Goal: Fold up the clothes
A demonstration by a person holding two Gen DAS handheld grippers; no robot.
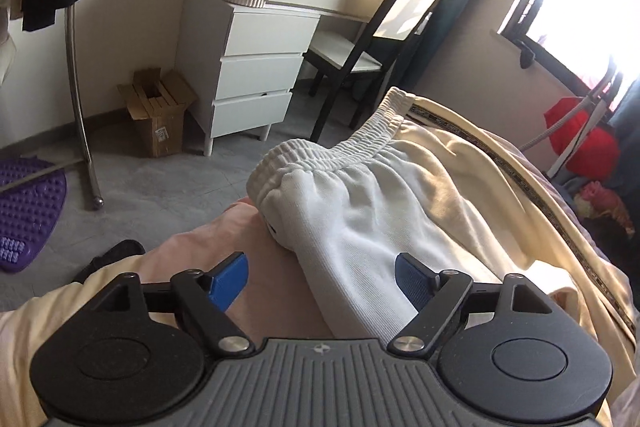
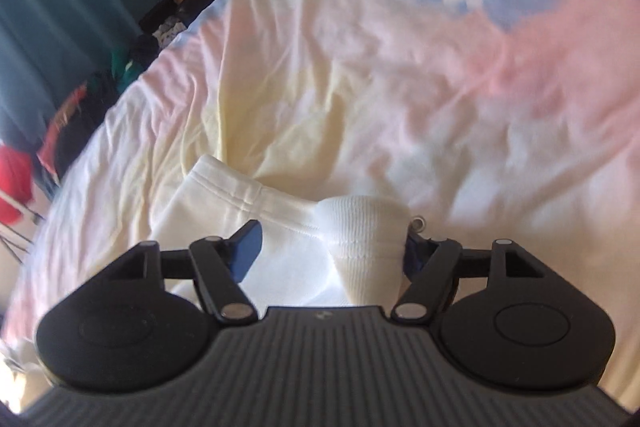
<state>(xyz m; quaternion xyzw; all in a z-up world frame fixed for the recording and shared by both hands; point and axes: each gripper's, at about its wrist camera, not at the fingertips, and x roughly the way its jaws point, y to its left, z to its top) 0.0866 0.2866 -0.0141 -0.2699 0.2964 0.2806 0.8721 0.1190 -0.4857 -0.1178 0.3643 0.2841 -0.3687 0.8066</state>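
White sweatpants (image 1: 352,211) lie on the bed, their elastic waistband (image 1: 340,143) toward the bed's far edge. My left gripper (image 1: 322,281) is open, its blue fingers (image 1: 230,281) spread over the garment's near part without gripping it. In the right wrist view the same white pants (image 2: 224,203) lie on the bedsheet, with a ribbed cuff (image 2: 366,239) bunched between the jaws. My right gripper (image 2: 332,251) is open; the cuff rests against its right finger, which is mostly hidden.
The bed has a pastel pink, yellow and blue sheet (image 2: 400,67). Beyond the bed edge are a white dresser (image 1: 248,75), a chair (image 1: 380,39), a cardboard box (image 1: 156,111), a metal rack leg (image 1: 82,115) and a purple mat (image 1: 24,207). Clutter lies along the curtain side (image 2: 80,99).
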